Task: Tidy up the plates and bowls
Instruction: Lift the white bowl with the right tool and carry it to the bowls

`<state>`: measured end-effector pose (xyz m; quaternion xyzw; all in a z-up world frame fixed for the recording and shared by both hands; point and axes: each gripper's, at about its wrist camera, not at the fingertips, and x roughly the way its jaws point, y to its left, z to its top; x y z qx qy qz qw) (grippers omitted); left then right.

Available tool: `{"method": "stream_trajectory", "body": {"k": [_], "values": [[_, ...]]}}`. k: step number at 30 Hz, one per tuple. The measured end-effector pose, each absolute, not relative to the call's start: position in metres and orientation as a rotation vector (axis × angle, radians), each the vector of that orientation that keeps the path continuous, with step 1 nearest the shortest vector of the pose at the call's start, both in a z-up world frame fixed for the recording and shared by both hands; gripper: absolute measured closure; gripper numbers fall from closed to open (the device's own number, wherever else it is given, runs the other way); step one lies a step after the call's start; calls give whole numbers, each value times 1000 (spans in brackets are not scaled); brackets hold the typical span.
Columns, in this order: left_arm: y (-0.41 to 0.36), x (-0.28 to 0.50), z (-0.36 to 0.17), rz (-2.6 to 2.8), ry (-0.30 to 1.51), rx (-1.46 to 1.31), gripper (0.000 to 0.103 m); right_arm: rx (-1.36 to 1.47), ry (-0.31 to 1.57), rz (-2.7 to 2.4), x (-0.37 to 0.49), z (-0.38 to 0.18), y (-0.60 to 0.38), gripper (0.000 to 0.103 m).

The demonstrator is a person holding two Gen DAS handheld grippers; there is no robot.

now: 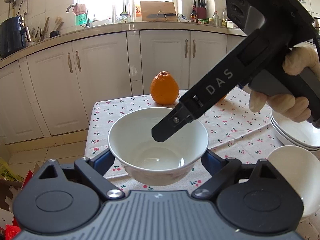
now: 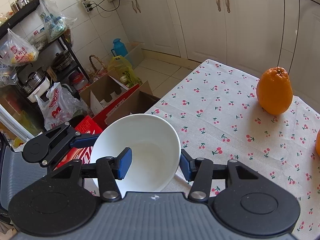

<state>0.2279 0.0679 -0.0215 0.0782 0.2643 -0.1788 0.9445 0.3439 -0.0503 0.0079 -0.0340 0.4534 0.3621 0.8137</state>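
A white bowl (image 1: 136, 136) hangs a little above the cherry-print tablecloth (image 1: 236, 126). My left gripper (image 1: 158, 160) is shut on it, one blue pad pressing each outer side. My right gripper (image 1: 163, 133), held by a gloved hand (image 1: 290, 104), comes down from the upper right and reaches into the same bowl. In the right wrist view, the right gripper (image 2: 155, 166) straddles the bowl (image 2: 152, 136): one pad is inside and the other lies against the outer right wall. The left gripper's finger (image 2: 84, 141) touches the bowl's left side.
A stack of shallow white dishes (image 1: 296, 138) and another white bowl (image 1: 294, 182) sit at the table's right. An orange (image 1: 164, 90) (image 2: 274, 91) stands near the far edge, and a second orange (image 2: 318, 144) is further right. Cardboard boxes (image 2: 120, 100) crowd the floor beside the table.
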Motion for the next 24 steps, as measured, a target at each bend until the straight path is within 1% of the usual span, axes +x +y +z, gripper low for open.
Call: {"method": "stream_trajectory", "body": {"k": [24], "values": [[35,141,10,-419,531,166,10,-59,912,774,239,39,-96,46]]}}
